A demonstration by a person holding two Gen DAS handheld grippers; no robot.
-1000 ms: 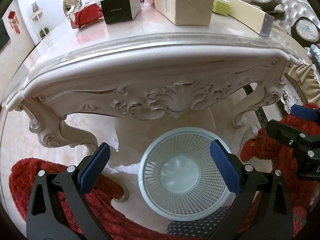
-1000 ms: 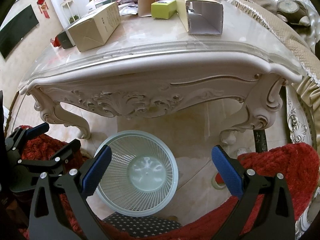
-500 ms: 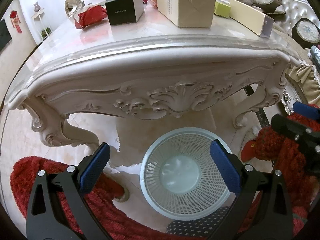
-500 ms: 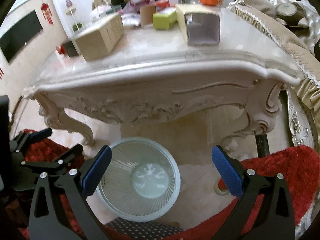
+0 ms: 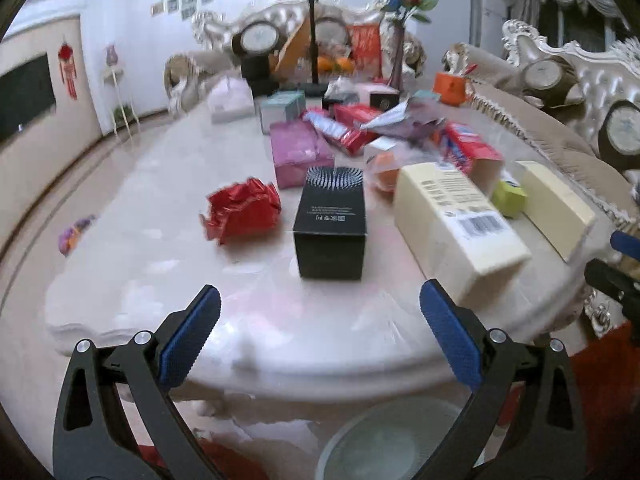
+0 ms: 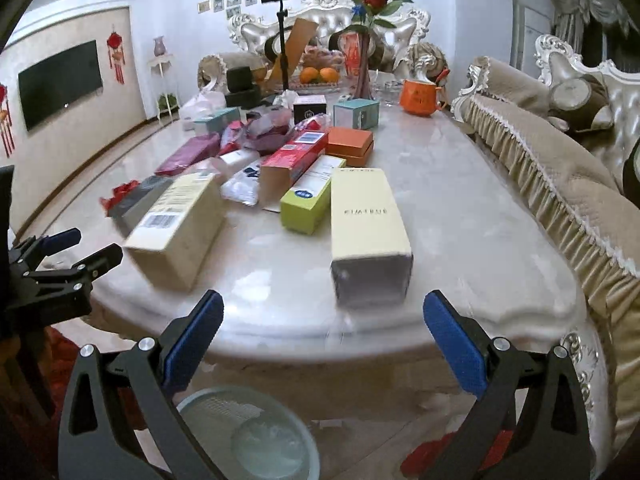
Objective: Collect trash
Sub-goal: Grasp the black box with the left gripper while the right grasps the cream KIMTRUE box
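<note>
Both jaws wide open, empty. Left gripper faces black box on table; red wrapper left of box. Box likely empty card: light, stiff, crushable; pinch across side walls. Bin below table edge, blurred.

Right gripper faces cream carton.

The table was pale, glossy marble. On it sat a black box with a white dotted swirl on top, crumpled red foil, a magenta packet, a cream carton with a black barcode, and a lime-green box. Farther back stood an orange box and an orange mug. Both grippers were black with blue pads. The basket was pale blue-green mesh.
</note>
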